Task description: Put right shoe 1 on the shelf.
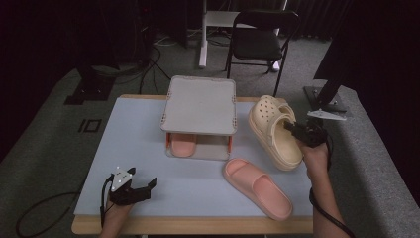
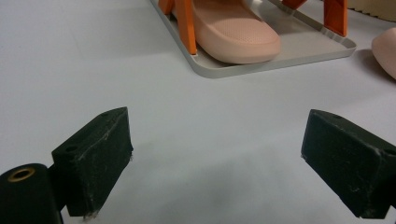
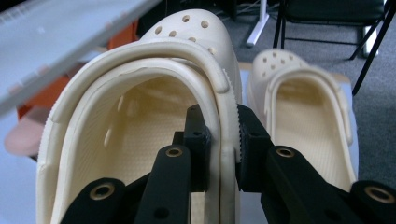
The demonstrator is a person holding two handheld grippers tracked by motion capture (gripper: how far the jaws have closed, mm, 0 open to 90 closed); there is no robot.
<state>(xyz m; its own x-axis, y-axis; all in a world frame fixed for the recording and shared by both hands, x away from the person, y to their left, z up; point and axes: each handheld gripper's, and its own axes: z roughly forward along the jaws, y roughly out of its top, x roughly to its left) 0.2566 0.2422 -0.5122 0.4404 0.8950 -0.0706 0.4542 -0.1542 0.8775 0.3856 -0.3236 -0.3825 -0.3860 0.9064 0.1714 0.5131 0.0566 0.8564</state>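
Right gripper view, cream clog (image 3: 140, 140) side wall clamped in right gripper (image 3: 223, 154)

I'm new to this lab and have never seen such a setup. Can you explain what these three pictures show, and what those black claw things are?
A person sits at a table and holds a hand tool with two black jaws in each hand. One picture comes from a camera above the table; each of the other two comes from a camera riding on a tool, looking along its jaws. The right gripper is shut on the side wall of a cream clog, one jaw inside, one outside. A second cream clog lies behind it. The left gripper rests open over the table, holding nothing. A small two-level shoe rack has one pink slide on its bottom tray. Another pink slide lies on the table.
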